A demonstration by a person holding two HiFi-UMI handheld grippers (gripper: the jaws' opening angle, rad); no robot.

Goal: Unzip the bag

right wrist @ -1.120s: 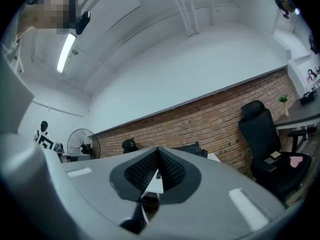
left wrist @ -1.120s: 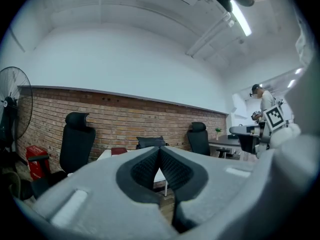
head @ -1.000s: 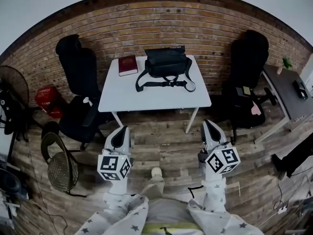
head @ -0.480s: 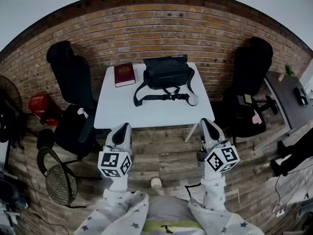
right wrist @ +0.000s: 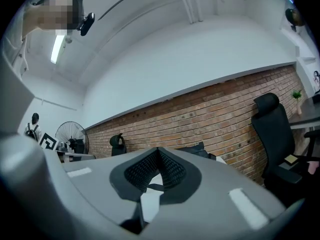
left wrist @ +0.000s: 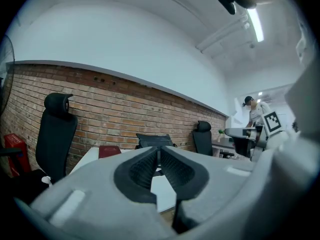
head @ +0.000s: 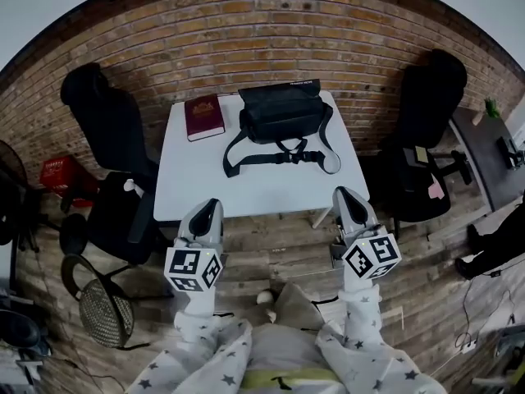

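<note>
The black shoulder bag (head: 283,113) sits at the far edge of the white table (head: 246,187), close to the brick wall (head: 246,39). Its long axis runs left to right along that wall, with its broad front turned toward the person. It is soft and boxy with a flat top; its zipper is too small to make out. Its strap (head: 271,156) loops forward over the tabletop, buckle near the middle. A dark red book (head: 203,116) lies just left of the bag. Black office chairs stand on either side of the table, a left chair (head: 98,130) and a right chair (head: 426,105). Both claws hang over the wooden floor, short of the table's near edge, with bare tabletop and the strap between them and the bag. The left gripper (head: 209,206) has just been opening a crack, with nothing between its jaws. The right gripper (head: 344,194) is pressed together and empty.
</note>
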